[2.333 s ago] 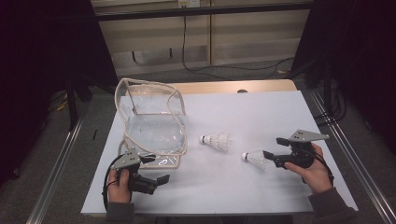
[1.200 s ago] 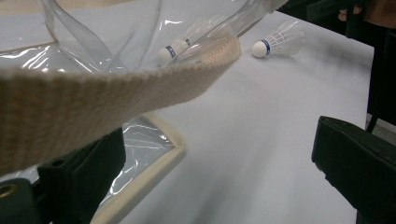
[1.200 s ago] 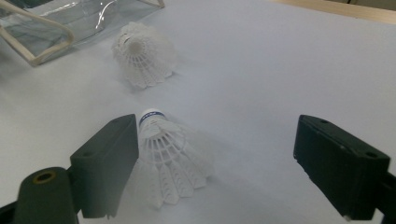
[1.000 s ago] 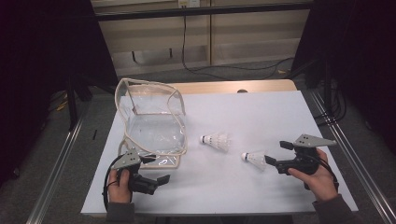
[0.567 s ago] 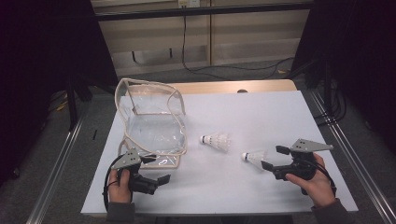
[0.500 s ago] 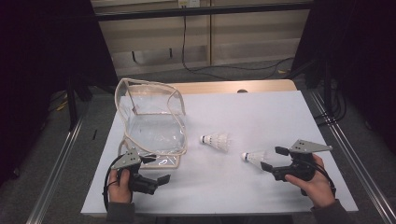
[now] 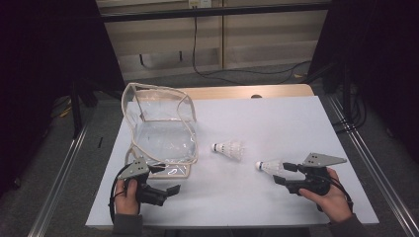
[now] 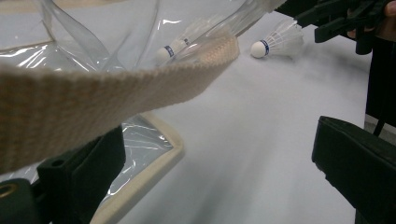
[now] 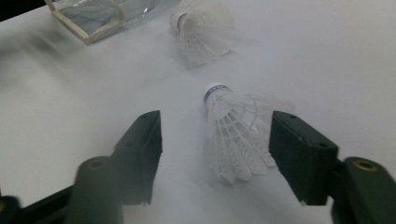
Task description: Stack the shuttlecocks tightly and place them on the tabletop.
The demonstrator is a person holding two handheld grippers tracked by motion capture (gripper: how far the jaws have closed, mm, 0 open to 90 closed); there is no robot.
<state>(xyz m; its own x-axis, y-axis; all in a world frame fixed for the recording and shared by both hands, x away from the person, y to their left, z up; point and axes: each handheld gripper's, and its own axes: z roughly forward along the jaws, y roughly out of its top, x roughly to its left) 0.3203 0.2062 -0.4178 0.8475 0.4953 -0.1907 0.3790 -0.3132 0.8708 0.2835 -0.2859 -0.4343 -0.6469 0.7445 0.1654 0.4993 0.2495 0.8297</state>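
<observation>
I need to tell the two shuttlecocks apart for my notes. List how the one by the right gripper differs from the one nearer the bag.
The near shuttlecock lies between the right gripper jaws, which have just been closing and do not yet press on both sides; the far shuttlecock lies free on the table. The far shuttlecock lies closer to the clear bag. Both are white, blue-banded, lying on their sides.

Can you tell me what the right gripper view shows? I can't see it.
A white shuttlecock lies on the white table between the right gripper's two black jaws, which have just been closing around it. A second shuttlecock lies farther off, near a clear bag.
</observation>
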